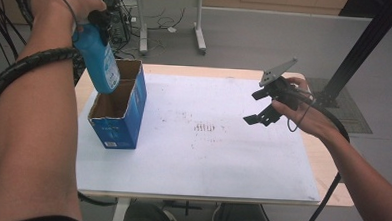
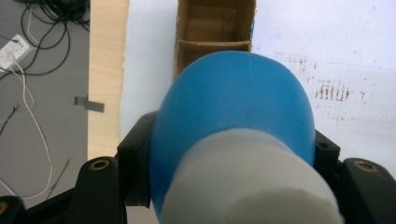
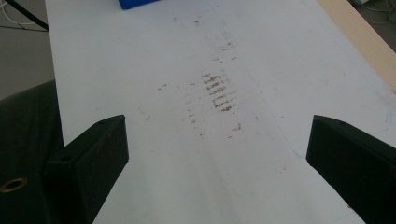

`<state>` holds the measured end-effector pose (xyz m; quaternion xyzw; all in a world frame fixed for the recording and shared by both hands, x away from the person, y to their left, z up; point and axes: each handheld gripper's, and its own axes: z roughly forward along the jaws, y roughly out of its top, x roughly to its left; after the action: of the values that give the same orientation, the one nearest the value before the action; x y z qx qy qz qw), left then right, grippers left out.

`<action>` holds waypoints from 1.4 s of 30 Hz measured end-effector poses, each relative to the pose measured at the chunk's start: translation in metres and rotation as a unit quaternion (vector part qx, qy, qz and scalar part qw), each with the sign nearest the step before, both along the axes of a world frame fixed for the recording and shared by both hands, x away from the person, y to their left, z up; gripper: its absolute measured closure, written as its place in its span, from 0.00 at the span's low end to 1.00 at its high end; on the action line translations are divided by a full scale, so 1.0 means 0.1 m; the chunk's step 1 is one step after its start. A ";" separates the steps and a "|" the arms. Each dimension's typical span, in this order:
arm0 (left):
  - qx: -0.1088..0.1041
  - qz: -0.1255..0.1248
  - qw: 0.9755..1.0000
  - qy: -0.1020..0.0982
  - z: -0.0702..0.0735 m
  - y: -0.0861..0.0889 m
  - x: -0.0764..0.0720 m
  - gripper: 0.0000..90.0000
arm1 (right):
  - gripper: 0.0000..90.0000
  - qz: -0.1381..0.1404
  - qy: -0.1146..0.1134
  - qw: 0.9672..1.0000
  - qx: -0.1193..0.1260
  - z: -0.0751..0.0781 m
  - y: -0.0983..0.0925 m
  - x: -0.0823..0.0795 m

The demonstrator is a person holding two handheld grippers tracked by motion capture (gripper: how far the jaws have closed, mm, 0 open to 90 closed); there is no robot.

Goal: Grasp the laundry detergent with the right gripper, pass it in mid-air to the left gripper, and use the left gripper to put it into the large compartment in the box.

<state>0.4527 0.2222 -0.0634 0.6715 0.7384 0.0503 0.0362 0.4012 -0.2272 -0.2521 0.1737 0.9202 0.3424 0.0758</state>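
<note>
My left gripper point(image 1: 98, 25) is shut on a blue bottle point(image 1: 97, 56) near its white cap point(image 2: 252, 182). The bottle hangs bottom down, its lower end dipping into the far compartment of an open blue cardboard box point(image 1: 120, 112) at the table's left. In the left gripper view the bottle point(image 2: 233, 102) bulges between the black jaws, and past it lies the box point(image 2: 215, 28) with its cardboard divider. Over the table's right side my right gripper point(image 1: 257, 105) hovers open; in the right gripper view its jaws point(image 3: 217, 154) stand wide apart with nothing between them.
A white sheet point(image 1: 203, 136) with brown smudges point(image 3: 219, 91) covers the wooden table point(image 1: 330, 191). A black frame post point(image 1: 367, 43) rises at the right. Desk legs point(image 1: 200, 30) and cables point(image 1: 120, 17) lie on the floor beyond the far edge.
</note>
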 end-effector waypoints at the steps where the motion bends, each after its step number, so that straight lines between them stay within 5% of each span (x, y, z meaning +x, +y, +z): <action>1: 0.000 0.000 1.000 0.000 0.00 0.00 0.00 0.41 | 0.06 0.000 0.000 1.000 0.000 0.00 0.00 0.00; 42: -0.008 -0.002 1.000 0.013 -0.98 0.08 0.08 0.41 | 0.06 -0.003 0.005 1.000 -0.005 -0.06 0.02 0.01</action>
<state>0.4608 0.2305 -0.1609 0.6732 0.7379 0.0360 0.0319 0.4021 -0.2247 -0.2583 0.1778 0.9220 0.3363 0.0729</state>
